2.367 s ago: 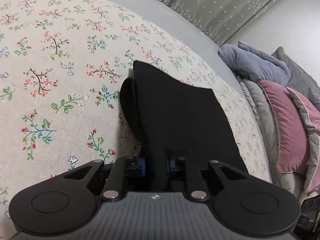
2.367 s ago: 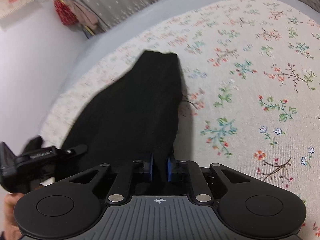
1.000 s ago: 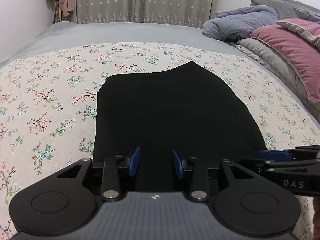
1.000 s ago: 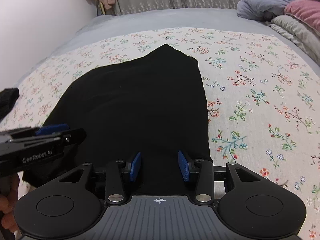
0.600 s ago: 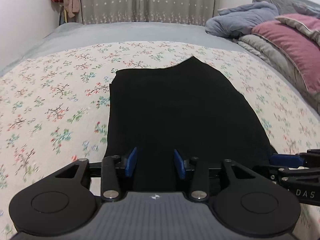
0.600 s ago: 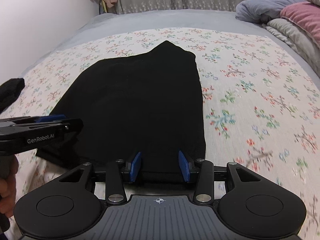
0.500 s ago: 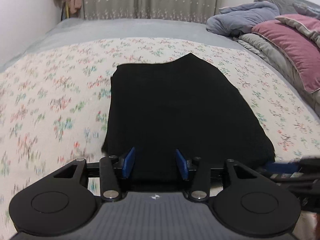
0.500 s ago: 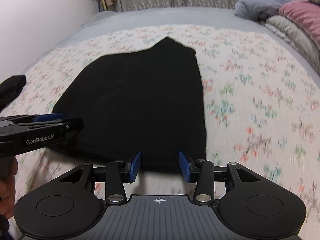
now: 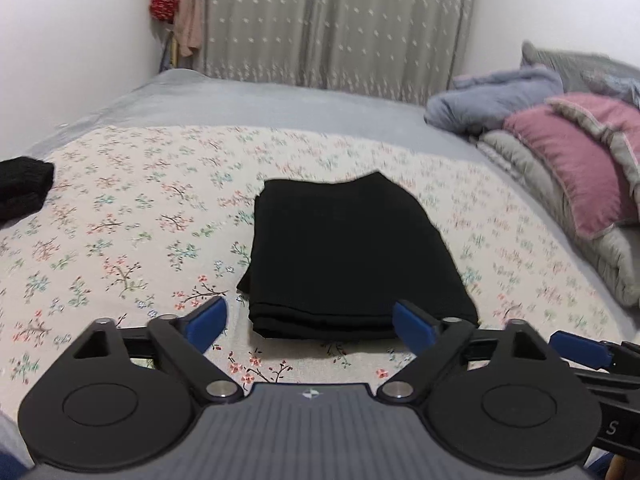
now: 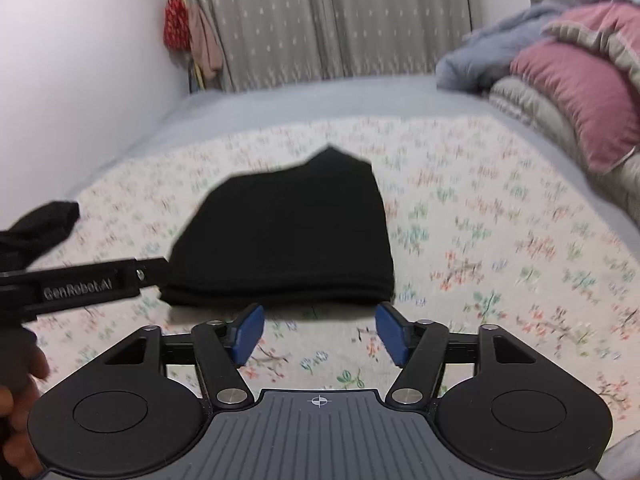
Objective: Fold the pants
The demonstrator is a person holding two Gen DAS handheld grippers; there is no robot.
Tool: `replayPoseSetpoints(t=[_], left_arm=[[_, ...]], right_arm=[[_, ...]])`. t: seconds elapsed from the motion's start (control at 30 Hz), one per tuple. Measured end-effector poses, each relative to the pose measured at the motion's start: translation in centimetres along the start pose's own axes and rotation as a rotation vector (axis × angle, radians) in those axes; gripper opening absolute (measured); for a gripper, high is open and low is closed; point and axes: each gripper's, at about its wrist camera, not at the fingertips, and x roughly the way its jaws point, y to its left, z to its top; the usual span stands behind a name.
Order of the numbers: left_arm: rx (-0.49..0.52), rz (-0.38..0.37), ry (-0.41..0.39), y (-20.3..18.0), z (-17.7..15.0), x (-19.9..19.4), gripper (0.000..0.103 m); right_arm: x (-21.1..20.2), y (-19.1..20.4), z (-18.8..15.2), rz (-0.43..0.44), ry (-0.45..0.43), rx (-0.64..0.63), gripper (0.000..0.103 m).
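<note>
The black pants [image 9: 344,252] lie folded in a compact, several-layered rectangle on the floral sheet [image 9: 120,240]; they also show in the right wrist view [image 10: 288,236]. My left gripper [image 9: 310,322] is wide open and empty, just short of the near folded edge. My right gripper [image 10: 320,330] is wide open and empty, also just short of that edge. The left gripper's finger [image 10: 92,280] shows at the left of the right wrist view; the right gripper's blue pad [image 9: 580,350] shows at the right of the left wrist view.
A second black garment [image 9: 24,186] lies at the bed's left edge. Pink and grey pillows [image 9: 572,184] and a grey-blue blanket [image 9: 492,100] are piled at the right. Grey curtains [image 9: 332,24] and a white wall stand behind the bed.
Both grippers let go of the pants, opened wide and drew back and up. The pants now lie still on the sheet, farther from both cameras.
</note>
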Motion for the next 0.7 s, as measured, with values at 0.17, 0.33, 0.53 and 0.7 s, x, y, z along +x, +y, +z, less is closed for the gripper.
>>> replayPoseSetpoints(t=[0.17,0.33,0.53,0.7], left_arm=[[0.035,0.029,-0.067,-0.7,-0.6,-1.2,0.103],[0.066,0.062,-0.061,-1.0,-2.2,0.3,0.103],[0.090,0.079,-0.048,-1.3,-2.7,0.8,0.103],[0.082,0.067,-0.055,-1.0,-3.0,0.3,0.103]], right_arm=[[-2.4,0.9,0.9,-0.023,-0.102,-0.041,0.089],[-1.6,0.3,0.2,-0.020,-0.137,-0.026,0.094],[-0.8,0.3,-0.5,-0.038,-0.109,-0.046,0.100],[-0.8,0.1,-0.9,-0.048,-0.105,-0.040,0.102]])
